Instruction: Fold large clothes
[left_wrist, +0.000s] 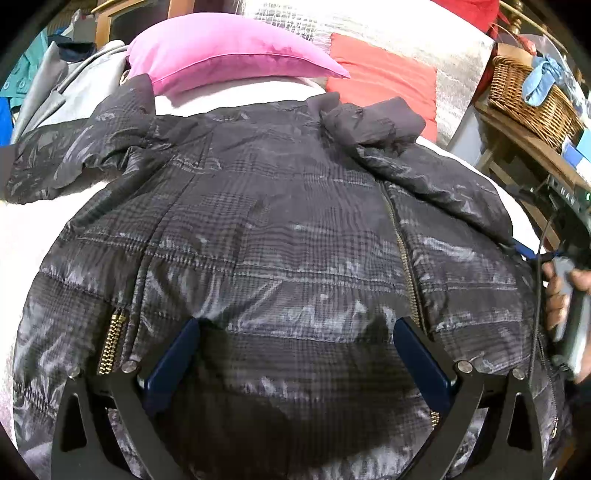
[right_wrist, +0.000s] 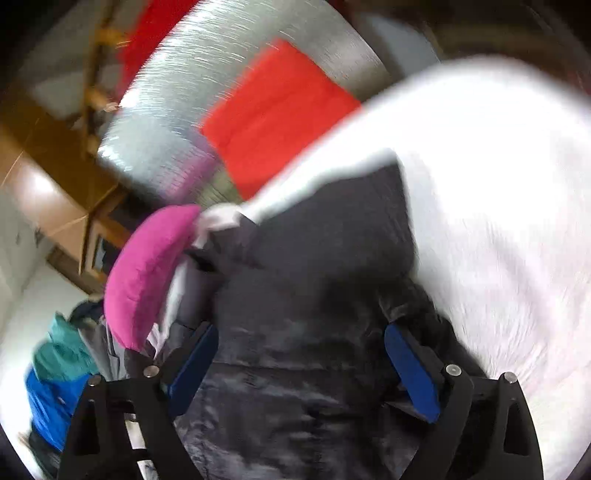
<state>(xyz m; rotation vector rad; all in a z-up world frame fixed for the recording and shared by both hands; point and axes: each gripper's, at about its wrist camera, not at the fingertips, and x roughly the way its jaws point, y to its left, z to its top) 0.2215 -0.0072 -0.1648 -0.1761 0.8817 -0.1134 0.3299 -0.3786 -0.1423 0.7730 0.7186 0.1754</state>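
Left gripper (left_wrist: 295, 354) jaws spread wide over hem of jacket (left_wrist: 280, 229), nothing held. Right gripper (right_wrist: 301, 363) also spread, over the jacket's edge; view blurred. Jacket lies flat on white bed (left_wrist: 44, 236), zipped, sleeves out: no fold made yet, all folds remain. Long axis runs hem-near to collar-far, toward pink pillow (left_wrist: 229, 55).

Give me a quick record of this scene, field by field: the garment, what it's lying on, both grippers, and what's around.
garment: dark quilted jacket, spread flat, front zipper closed
surface: white bed cover
left gripper: open, over the jacket's lower part
right gripper: open, above jacket; view blurred
nearby: pink pillow, red cushion, wicker basket
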